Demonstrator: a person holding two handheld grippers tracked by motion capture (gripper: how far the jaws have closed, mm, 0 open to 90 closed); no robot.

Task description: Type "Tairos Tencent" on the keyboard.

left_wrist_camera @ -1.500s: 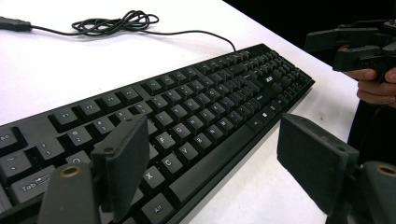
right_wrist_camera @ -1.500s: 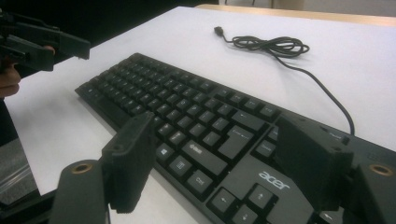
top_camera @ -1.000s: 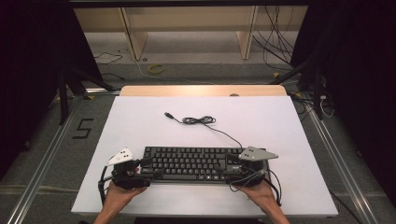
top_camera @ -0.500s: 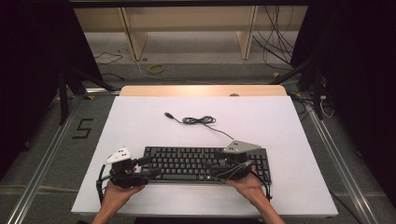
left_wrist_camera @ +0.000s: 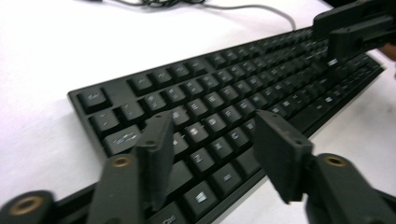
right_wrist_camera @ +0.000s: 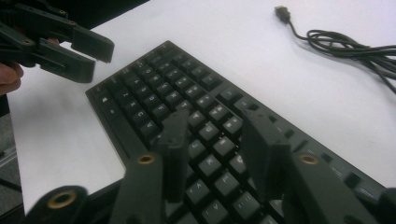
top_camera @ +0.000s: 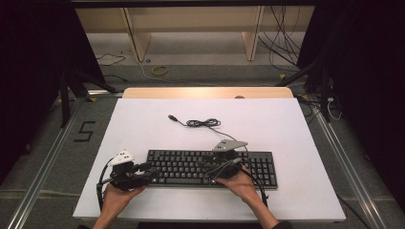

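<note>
In the high view, a flat black plastic computer keyboard lies near the front edge of the white tabletop, its black cable coiled behind it. The left gripper sits at the keyboard's left end, the right gripper over its middle.

In the left gripper view, the fingers hover parted above the keys, having just been closing, gripping nothing.

In the right gripper view, the fingers likewise stand parted over the keys, just narrowed, nothing held.
</note>
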